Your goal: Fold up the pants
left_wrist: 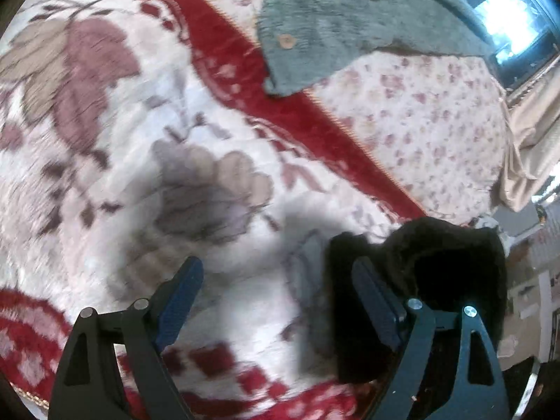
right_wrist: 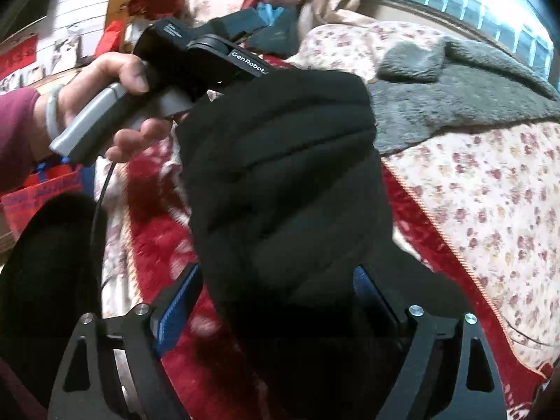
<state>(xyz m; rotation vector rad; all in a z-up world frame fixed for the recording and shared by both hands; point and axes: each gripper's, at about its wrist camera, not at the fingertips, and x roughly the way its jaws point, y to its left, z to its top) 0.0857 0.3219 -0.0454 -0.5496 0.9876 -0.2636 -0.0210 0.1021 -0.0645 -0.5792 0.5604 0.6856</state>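
From your left wrist camera, the left gripper (left_wrist: 276,301) has its jaws spread wide with only the flowered blanket (left_wrist: 105,175) showing between them. Nothing is gripped here. The black pants (left_wrist: 437,280) sit bunched at the lower right of this view, behind and outside the right-hand finger, touching or very nearly touching its outer side; the blur makes it hard to say which. So the cloth lies off to that gripper's right, not in its mouth. A grey fleece garment (left_wrist: 332,17) lies well apart, higher up the bed.

From your right wrist camera, the right gripper (right_wrist: 280,301) is also released: its blue pads (right_wrist: 178,301) stand well apart, and a thick fold of the pants (right_wrist: 287,175) runs up between them without either pad visibly pressing it. The fabric's long axis runs away from this gripper, up the picture toward your left hand (right_wrist: 115,80), which holds the other tool at the far end of the bundle. The pants appear stacked in folds on the red-patterned part of the blanket.

As I judge it, your right gripper is the better placed: the cloth is already inside its jaws, while your left would have to shift to its right to reach an edge.
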